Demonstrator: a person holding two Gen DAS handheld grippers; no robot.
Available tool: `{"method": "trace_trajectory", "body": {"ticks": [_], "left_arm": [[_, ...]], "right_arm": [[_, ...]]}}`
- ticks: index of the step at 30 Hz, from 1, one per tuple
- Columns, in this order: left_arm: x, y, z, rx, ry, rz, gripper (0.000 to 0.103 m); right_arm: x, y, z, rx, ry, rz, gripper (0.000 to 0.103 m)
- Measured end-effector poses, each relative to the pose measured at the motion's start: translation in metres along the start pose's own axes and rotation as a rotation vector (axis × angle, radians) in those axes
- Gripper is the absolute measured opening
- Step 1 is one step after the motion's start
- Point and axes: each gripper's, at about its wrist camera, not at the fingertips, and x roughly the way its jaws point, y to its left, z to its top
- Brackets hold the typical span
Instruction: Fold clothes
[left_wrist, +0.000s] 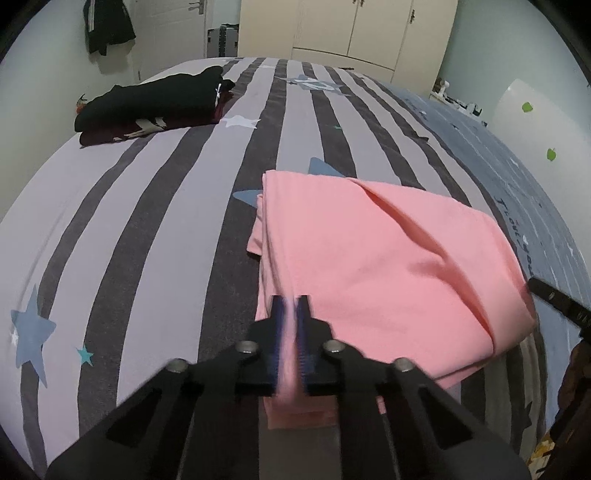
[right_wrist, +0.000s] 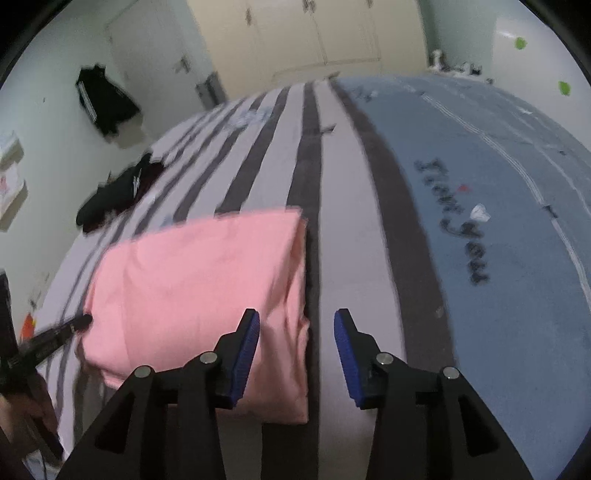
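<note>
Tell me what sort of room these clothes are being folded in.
Most likely a bedroom. The pink garment lies on a wide bed with a striped, star-printed cover, cream wardrobe doors stand behind it, and dark clothing hangs on the wall.

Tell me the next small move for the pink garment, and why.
Probably open the left gripper and draw it back: the pink garment already lies folded on the striped bed cover, the right gripper is open, and only the left one pinches its near edge.
</note>
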Motion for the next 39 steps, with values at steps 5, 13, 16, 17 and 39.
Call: {"method": "trace_trajectory", "body": {"ticks": [5, 13, 16, 17, 39], "left_arm": [[-0.004, 0.008, 0.0, -0.029, 0.008, -0.017, 0.002], [-0.014, 0.018, 0.0, 0.016, 0.013, 0.006, 0.001], [-0.012, 0.028, 0.002, -0.012, 0.026, -0.035, 0.001], [-0.015, 0.028, 0.004, -0.026, 0.015, -0.052, 0.002], [-0.017, 0.007, -0.044, 0.007, 0.055, -0.081, 0.013]], "right_arm": [[0.014, 0.0, -0.003, -0.011, 0.018, -0.01, 0.017], [0.015, -0.016, 0.005, -0.022, 0.008, -0.117, 0.0], [0.012, -0.045, 0.006, 0.09, 0.001, -0.117, 0.0], [0.009, -0.046, 0.007, 0.103, -0.01, -0.1, 0.0], [0.001, 0.018, -0.032, -0.026, 0.067, -0.013, 0.02]]}}
